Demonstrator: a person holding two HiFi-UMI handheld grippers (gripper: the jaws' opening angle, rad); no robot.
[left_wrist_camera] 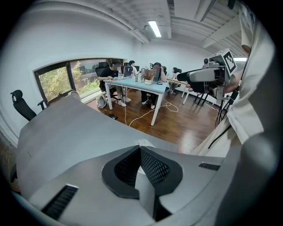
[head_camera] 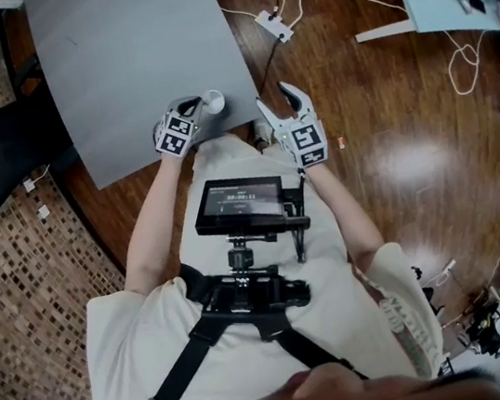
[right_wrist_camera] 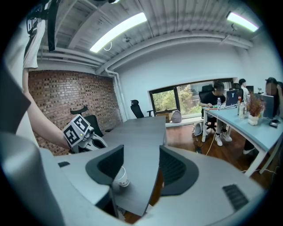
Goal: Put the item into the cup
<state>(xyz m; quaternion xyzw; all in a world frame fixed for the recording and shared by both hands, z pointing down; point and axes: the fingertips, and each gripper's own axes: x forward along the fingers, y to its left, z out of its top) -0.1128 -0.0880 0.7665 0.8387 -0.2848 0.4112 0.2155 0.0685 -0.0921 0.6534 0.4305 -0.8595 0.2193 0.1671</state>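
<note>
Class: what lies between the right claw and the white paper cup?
Only bare tabletop: in the right gripper view, the open right claw faces the white paper cup across the grey rectangular table, nothing lying between.

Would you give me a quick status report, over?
Left gripper shut beside the cup. Right gripper open, empty. Cup upright at table edge; item not visible.

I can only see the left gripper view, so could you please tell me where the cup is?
Observer: A white paper cup stands upright on the grey table, near the edge closest to the person.
Operator: How close am I to it?
Observer: In the head view the left gripper is right beside the cup; I cannot tell whether they touch.
Operator: And the other side?
Observer: The right gripper is open, with nothing gripped.
</note>
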